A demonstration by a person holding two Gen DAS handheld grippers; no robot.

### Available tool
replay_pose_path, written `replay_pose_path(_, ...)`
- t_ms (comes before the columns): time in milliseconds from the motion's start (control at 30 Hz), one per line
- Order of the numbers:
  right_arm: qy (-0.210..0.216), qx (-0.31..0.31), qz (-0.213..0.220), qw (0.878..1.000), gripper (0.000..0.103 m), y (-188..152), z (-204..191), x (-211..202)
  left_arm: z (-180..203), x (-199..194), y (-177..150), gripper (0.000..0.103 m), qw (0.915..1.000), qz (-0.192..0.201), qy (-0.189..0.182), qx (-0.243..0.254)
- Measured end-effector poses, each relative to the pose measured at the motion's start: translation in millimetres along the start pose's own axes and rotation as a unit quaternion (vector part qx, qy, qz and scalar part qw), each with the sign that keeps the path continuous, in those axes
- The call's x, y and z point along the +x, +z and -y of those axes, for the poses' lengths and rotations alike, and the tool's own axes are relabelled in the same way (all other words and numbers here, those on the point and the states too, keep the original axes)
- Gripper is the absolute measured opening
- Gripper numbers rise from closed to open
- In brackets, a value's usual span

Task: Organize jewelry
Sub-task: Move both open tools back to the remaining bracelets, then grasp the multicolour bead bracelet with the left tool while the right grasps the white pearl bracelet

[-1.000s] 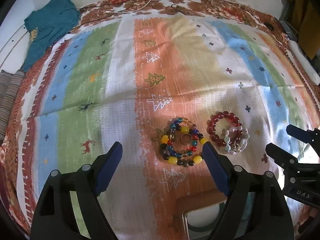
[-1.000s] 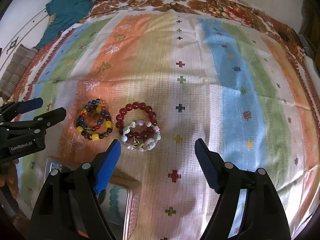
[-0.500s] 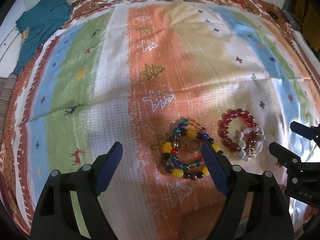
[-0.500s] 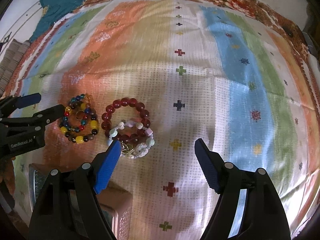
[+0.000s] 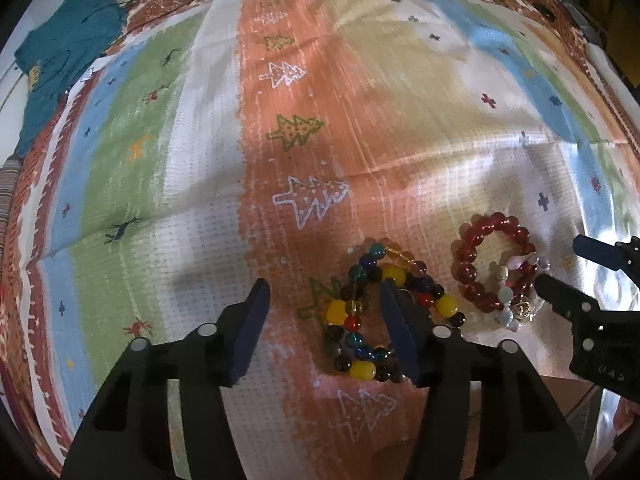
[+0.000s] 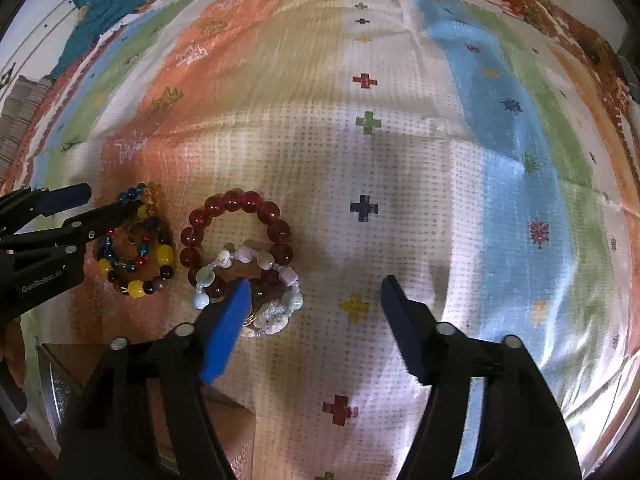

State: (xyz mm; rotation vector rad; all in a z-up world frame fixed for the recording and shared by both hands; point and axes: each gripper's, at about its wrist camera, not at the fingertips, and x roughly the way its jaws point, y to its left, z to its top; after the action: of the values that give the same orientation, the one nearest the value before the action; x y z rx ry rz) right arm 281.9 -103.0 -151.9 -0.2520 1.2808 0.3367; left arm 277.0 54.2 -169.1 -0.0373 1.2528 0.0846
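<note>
Two grippers low over bracelets on a striped cloth (image 5: 360, 128).

The landmark is the red bracelet (image 6: 236, 232), a ring of dark red beads lying flat on the cloth. Just left of it in the right wrist view lies the mixed bracelet (image 5: 380, 312) of yellow, blue and dark beads, coiled, with a small gold ring (image 6: 138, 229) inside it. Overlapping the red bracelet's near edge is a pale bracelet (image 6: 256, 292) of white, lilac and light blue stones. The left gripper (image 5: 324, 320) has just been closing and stands half open; its right finger covers part of the mixed bracelet, and whether it touches I cannot tell. The right gripper (image 6: 316, 312) has also just been closing and stays wide, its left finger over the pale bracelet, nothing held.
</note>
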Motion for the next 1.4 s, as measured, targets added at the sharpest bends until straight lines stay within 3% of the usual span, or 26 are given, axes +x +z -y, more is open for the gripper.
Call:
replay_pose_path(200, 0.009, -0.006, -0.003, 1.0, 0.052, 3.5, -2.9, 4.3, 3.5, 7.5, 0.9, 0.029, 0.9998, -0.011, -0.006, 0.012)
replay_pose_path(267, 0.014, -0.009, -0.003, 1.0, 0.043, 5.0, -5.3, 5.1, 4.6, 8.0, 1.1, 0.026, 0.9999, -0.01, 0.0, 0.012)
replay_pose_path(333, 0.02, -0.014, -0.003, 1.0, 0.032, 4.9, -7.5, 6.0, 5.6, 8.1, 1.8, 0.015, 0.9999, -0.011, -0.004, 0.009)
replay_pose_path(567, 0.035, -0.03, 0.001, 0.999, 0.011, 2.6, -16.0, 5.9, 8.9, 7.8, 1.8, 0.009, 0.9998, -0.006, 0.006, 0.019)
replay_pose_path(1400, 0.008, -0.021, 0.081, 0.996, 0.009, 17.1, -6.5, -38.6, 7.7, -27.9, 5.0, 0.009, 0.9996, 0.024, -0.008, 0.01)
